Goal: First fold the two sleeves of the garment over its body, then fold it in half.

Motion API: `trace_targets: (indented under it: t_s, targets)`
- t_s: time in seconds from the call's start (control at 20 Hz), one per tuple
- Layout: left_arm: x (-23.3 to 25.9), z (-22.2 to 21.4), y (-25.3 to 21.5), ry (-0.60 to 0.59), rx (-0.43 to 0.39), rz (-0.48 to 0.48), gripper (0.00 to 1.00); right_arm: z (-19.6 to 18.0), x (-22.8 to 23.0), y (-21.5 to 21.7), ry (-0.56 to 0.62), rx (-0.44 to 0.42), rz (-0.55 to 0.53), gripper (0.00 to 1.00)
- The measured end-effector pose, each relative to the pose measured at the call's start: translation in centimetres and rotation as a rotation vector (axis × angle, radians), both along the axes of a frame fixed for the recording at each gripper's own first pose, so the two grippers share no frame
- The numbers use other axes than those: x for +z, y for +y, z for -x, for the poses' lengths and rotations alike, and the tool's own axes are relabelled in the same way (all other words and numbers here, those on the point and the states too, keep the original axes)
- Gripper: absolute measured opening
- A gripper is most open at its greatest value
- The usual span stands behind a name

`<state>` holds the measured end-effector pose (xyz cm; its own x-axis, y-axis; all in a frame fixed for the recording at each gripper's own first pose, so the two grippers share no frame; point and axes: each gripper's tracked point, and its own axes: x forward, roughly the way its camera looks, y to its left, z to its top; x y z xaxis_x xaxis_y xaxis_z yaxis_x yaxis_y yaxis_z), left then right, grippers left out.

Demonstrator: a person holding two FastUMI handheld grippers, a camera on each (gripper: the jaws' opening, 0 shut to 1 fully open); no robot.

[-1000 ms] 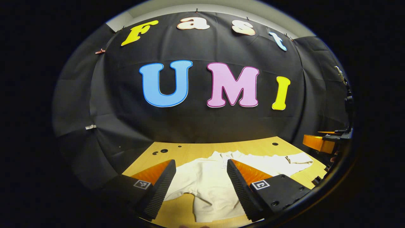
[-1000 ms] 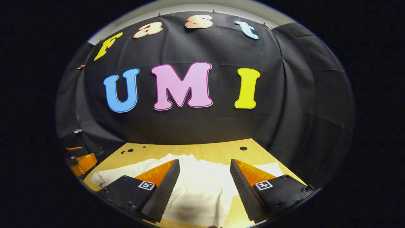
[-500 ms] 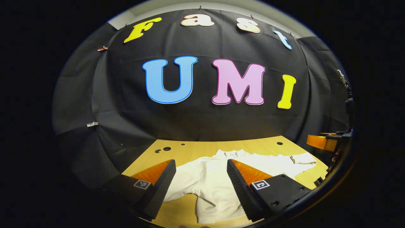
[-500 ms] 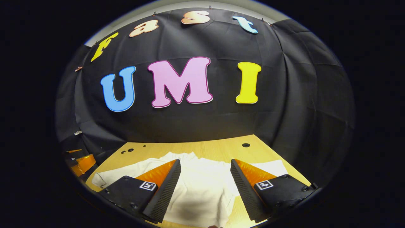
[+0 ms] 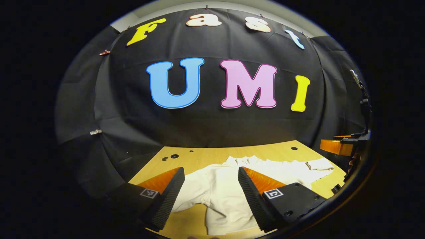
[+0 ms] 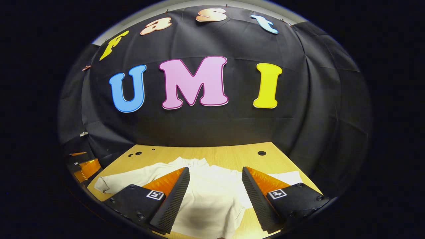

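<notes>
A white long-sleeved garment (image 5: 222,196) lies flat on the wooden table (image 5: 199,156), collar toward the booth wall and both sleeves spread out sideways. In the left gripper view my left gripper (image 5: 211,196) hangs open above the garment's left half, holding nothing. One sleeve (image 5: 315,166) reaches to the right, toward the other gripper (image 5: 338,146) at the view's right edge. In the right gripper view my right gripper (image 6: 215,199) is open over the garment (image 6: 209,202), nothing between its fingers. The far sleeve (image 6: 126,179) stretches left; the near sleeve (image 6: 289,177) peeks out on the right.
The table (image 6: 232,156) has small dark holes (image 6: 261,153) near its back edge. Black cloth walls close in behind and at both sides. The left gripper (image 6: 83,166) shows at the left edge of the right gripper view.
Both views have shifted a little, with slightly more table showing ahead of the fingers. The garment lies as before and both grippers stay open.
</notes>
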<state>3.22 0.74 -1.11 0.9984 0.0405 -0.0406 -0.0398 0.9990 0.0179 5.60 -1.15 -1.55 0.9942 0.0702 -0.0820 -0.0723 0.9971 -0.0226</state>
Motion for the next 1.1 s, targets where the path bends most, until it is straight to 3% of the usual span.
trace_targets:
  t_s: [0.35, 0.9, 1.1]
  targets:
    - [-0.7, -0.5, -0.7, 0.027, -0.014, -0.015, 0.99, -3.8, 0.0, -5.8, 0.026, -0.073, -0.015, 0.97]
    - [-2.1, -3.1, -0.3, 0.08, 0.053, 0.022, 0.99, -10.7, -5.1, -19.5, 0.172, -0.286, -0.022, 0.97]
    - [-3.0, -4.2, -0.7, 0.108, 0.08, 0.053, 0.99, -12.1, -7.9, -24.0, 0.242, -0.318, 0.003, 0.97]
